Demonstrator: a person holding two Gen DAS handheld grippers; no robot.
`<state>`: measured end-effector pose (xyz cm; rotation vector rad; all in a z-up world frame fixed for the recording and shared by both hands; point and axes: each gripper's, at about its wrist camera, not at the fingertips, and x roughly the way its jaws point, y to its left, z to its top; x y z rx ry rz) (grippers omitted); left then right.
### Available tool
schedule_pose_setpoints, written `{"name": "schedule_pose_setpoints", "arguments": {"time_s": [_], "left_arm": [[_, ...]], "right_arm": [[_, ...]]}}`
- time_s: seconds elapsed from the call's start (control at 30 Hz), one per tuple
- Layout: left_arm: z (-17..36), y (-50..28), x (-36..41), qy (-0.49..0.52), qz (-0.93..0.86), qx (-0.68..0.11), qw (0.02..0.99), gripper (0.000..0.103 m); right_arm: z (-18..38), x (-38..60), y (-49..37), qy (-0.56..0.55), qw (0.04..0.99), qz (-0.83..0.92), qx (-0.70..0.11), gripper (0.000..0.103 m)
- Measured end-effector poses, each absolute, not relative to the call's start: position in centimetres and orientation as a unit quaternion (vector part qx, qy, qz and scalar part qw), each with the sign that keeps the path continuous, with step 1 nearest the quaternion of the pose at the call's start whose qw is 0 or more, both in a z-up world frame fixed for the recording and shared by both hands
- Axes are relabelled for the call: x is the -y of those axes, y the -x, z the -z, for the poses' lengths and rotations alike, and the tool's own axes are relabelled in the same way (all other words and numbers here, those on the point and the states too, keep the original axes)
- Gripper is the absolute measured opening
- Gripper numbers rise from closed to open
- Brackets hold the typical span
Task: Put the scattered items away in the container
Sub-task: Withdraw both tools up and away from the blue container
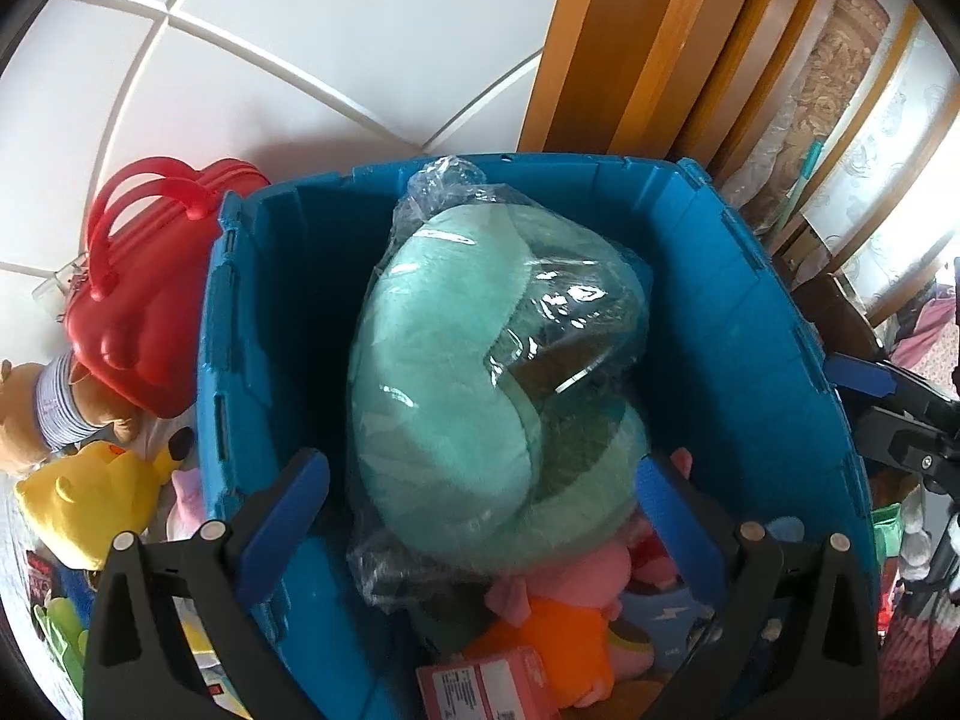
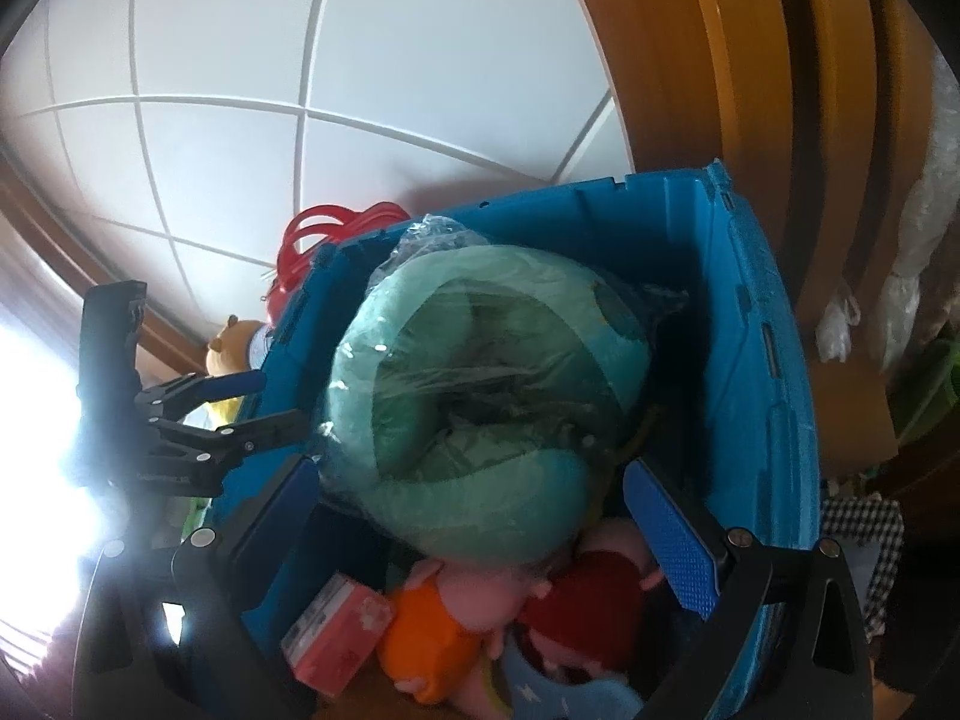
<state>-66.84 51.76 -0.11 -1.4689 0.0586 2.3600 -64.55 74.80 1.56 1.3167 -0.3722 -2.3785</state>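
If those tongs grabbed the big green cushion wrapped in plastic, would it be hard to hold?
Probably light and squashy: the green cushion looks like stuffed plush, so it would likely give under the tongs. Its glossy, crinkled clear wrap may slide against the pads. It stands tall in the blue bin, so a push might topple it.

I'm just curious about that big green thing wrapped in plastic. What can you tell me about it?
The green plush cushion looks soft and curled like a fat ring, mint green with darker green patches. It is sealed in a crinkly clear plastic bag knotted at the top. It stands on end inside the blue bin, resting on smaller toys, with its top poking above the rim. Neither hand-held gripper touches it.
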Motion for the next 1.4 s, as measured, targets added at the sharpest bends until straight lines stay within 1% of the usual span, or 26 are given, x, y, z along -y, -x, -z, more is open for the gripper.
{"name": "schedule_pose_setpoints", "arguments": {"time_s": [0.33, 0.83, 1.17, 1.4], "left_arm": [[-2.7, 62.2, -51.1, 0.504, -0.844, -0.033, 0.181, 0.103], [-5.3, 54.5, -49.2, 0.481, -0.859, -0.039, 0.172, 0.103], [-4.8, 46.3, -47.3, 0.465, -0.87, -0.024, 0.164, 0.103], [-5.6, 40.0, -45.2, 0.412, -0.899, -0.018, 0.149, 0.103]], "right_arm": [[-4.7, -73.9, 60.1, -0.451, 0.191, 0.865, 0.109, 0.103], [-6.9, -72.6, 53.3, -0.418, 0.179, 0.887, 0.077, 0.103], [-7.2, -70.3, 44.6, -0.322, 0.114, 0.94, -0.016, 0.103], [-7.7, -68.7, 37.7, -0.234, 0.077, 0.968, -0.049, 0.103]]}}
